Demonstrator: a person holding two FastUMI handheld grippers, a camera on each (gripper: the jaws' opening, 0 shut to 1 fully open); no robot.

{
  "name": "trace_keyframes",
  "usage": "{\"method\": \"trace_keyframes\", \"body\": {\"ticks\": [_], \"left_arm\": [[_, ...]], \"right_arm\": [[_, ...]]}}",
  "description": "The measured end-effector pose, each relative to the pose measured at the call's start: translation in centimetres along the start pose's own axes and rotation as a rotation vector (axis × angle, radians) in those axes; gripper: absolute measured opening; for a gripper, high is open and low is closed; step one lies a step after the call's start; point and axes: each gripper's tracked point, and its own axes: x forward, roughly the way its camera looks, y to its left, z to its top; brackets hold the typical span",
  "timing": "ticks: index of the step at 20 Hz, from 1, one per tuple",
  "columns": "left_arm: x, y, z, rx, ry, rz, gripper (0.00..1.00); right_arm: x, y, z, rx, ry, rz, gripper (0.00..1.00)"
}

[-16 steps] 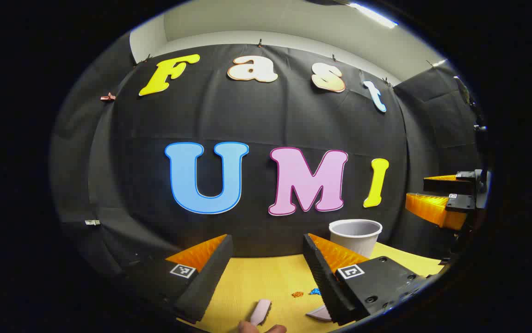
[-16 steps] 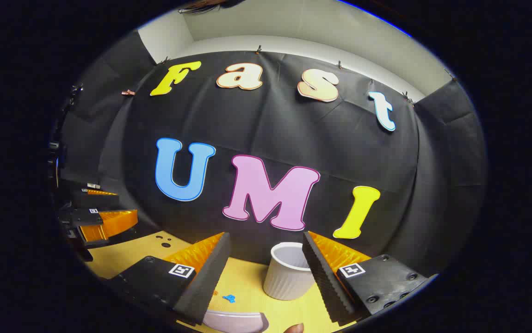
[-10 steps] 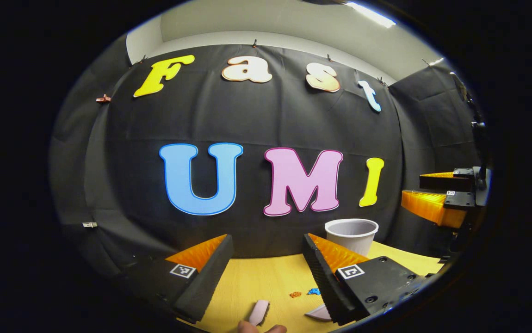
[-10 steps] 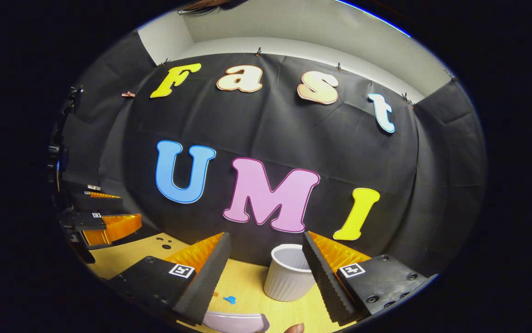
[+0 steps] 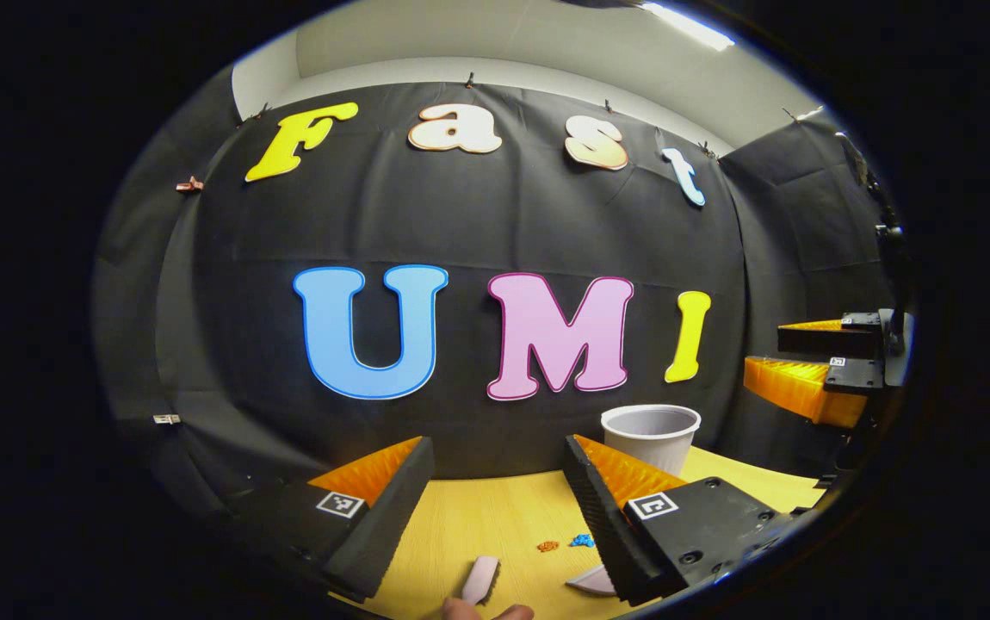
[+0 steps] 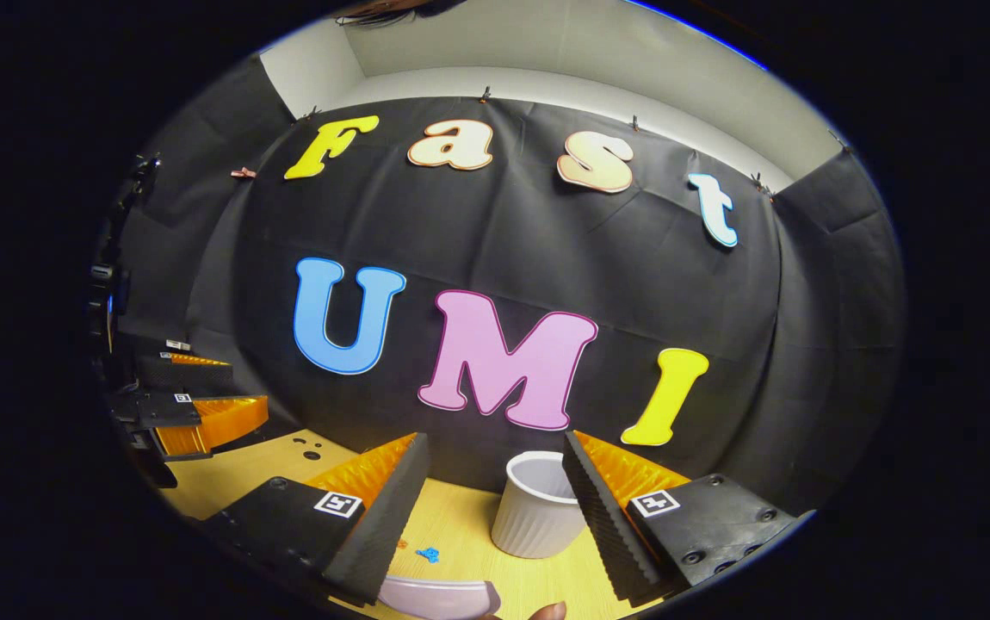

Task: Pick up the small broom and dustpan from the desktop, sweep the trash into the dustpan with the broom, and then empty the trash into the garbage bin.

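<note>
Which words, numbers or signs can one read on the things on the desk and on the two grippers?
None can be read.
Garbage bin: plain, no text.
Left gripper and right gripper: square black-and-white markers on the fingers, coded patterns only, no letters or numbers.

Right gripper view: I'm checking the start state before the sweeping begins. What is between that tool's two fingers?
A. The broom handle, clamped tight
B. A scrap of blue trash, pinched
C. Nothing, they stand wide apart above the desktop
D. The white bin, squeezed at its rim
C: the right tool has its fingers spread with open space between them, above the desktop; the white bin stands farther back, untouched.
</note>
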Motion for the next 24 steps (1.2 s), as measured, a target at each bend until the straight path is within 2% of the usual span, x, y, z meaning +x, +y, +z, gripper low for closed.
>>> {"method": "trace_keyframes", "body": {"ticks": [2, 4, 9, 12, 19, 22, 24], "left_arm": [[0.1, 0.3, -0.6, -0.005, 0.015, 0.007, 0.95], [0.2, 0.9, -1.4, -0.004, 0.033, 0.02, 0.95], [0.6, 2.5, -3.8, 0.006, 0.077, 0.052, 0.96], [0.7, 3.4, -5.1, 0.017, 0.097, 0.073, 0.95], [-0.2, 4.8, -6.9, 0.029, 0.14, 0.117, 0.95], [-1.0, 5.4, -7.6, 0.028, 0.156, 0.143, 0.95], [-1.5, 5.8, -8.1, 0.028, 0.171, 0.157, 0.96]], "right_arm": [[0.0, 0.2, -0.8, 0.002, 0.048, 0.029, 0.97], [0.2, 1.2, -3.8, -0.002, 0.159, 0.086, 0.97], [-4.9, 3.6, -14.9, -0.034, 0.482, 0.234, 0.96], [-7.6, 4.3, -21.8, -0.02, 0.658, 0.278, 0.96], [-10.6, 4.8, -34.8, -0.054, 0.952, 0.327, 0.94], [-10.4, 5.1, -38.7, -0.053, 1.051, 0.316, 0.93], [-9.9, 5.5, -40.2, -0.005, 1.103, 0.295, 0.93]]}}
